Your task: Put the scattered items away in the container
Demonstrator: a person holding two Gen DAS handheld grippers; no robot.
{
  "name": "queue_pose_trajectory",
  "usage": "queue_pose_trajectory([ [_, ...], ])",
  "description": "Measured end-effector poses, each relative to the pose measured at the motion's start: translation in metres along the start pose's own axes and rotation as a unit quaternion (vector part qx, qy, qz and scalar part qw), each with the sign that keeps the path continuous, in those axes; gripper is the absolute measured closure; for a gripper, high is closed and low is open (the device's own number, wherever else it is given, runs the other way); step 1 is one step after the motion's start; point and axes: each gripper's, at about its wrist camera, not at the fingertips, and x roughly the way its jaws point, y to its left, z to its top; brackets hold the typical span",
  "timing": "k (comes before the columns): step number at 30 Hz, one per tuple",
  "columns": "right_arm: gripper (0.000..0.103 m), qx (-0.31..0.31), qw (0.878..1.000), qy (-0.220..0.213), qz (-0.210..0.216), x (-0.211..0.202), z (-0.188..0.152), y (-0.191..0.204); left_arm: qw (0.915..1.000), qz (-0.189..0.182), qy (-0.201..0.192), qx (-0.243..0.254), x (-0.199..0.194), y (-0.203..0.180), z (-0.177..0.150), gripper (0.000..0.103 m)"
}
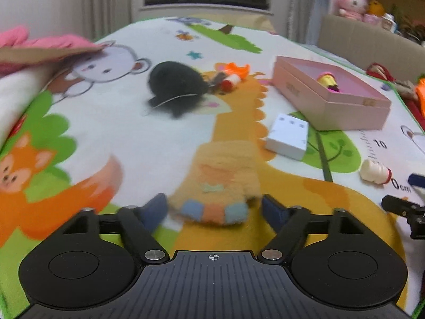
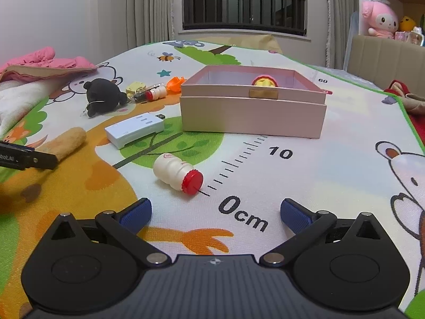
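left hand-held gripper (image 1: pixel 212 207), jaws apart, straddles the fuzzy sock (image 1: pixel 220 186) on the play mat (image 1: pixel 159 138), pads not visibly pressing; soft pile may slip free. right hand-held gripper (image 2: pixel 215 210) wide open, empty; pink box (image 2: pixel 252 114) beyond.

Both wrist cameras are looking low and close across the play mat (image 1: pixel 164 133), sharing the pink box (image 1: pixel 329 98) (image 2: pixel 252 114) ahead.

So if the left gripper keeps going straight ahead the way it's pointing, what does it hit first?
Most likely the fuzzy tan sock, lying between the open fingers of the left gripper. Blur hides whether the pads touch it yet.
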Motion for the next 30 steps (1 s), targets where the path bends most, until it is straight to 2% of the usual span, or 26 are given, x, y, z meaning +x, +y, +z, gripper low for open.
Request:
queue_pose_trajectory([
  [2,0.001,0.001,1.000,-0.005,-0.005,-0.004,0.005,0.002,0.9999,-0.007,0.001,0.009,0.008,-0.004,0.003,0.009],
  [4,0.005,0.022,1.000,-0.014,0.012,-0.008,0.011,0.001,0.9998,-0.009,0.003,0.017,0.015,-0.007,0.006,0.009],
  [7,0.015,0.041,0.998,-0.011,0.039,-0.004,0.022,0.009,0.9998,-0.011,0.003,0.018,0.022,-0.008,0.011,0.015],
  [8,0.019,0.032,0.999,-0.010,0.035,-0.001,0.024,0.015,0.9998,-0.013,0.003,0.017,0.022,-0.009,0.012,0.020],
  [9,0.026,0.022,0.999,-0.008,0.030,0.003,0.026,0.022,0.9997,-0.016,0.002,0.016,0.021,-0.009,0.012,0.022],
  [10,0.029,0.013,1.000,-0.004,0.025,0.008,0.028,0.028,0.9997,-0.020,0.002,0.014,0.020,-0.009,0.011,0.024],
  [13,0.041,0.009,1.000,0.012,0.013,0.020,0.032,0.037,0.9995,-0.030,-0.003,0.005,0.010,-0.007,0.007,0.023],
  [16,0.057,0.012,1.000,0.022,0.006,0.026,0.029,0.037,0.9993,-0.035,-0.006,-0.006,0.003,-0.002,0.003,0.017],
  [19,0.057,0.004,1.000,0.019,0.005,0.021,0.027,0.035,0.9994,-0.029,-0.009,-0.015,0.003,0.001,0.004,0.010],
  [22,0.057,-0.009,1.000,0.014,0.009,0.010,0.023,0.034,0.9994,-0.028,-0.006,-0.021,0.011,-0.003,0.010,0.010],
  [24,0.057,-0.014,1.000,0.012,0.015,0.001,0.021,0.032,0.9997,-0.020,-0.002,-0.014,0.019,-0.008,0.013,0.014],
  [26,0.057,-0.017,1.000,0.008,0.019,-0.008,0.018,0.027,1.0000,-0.003,0.006,-0.003,0.027,-0.015,0.016,0.026],
  [29,0.057,-0.013,1.000,0.004,0.024,-0.021,0.014,0.018,0.9999,0.007,0.004,0.008,0.027,-0.023,0.016,0.038],
  [30,0.057,-0.011,1.000,0.003,0.027,-0.025,0.013,0.014,0.9999,0.006,0.005,0.009,0.025,-0.025,0.016,0.038],
])
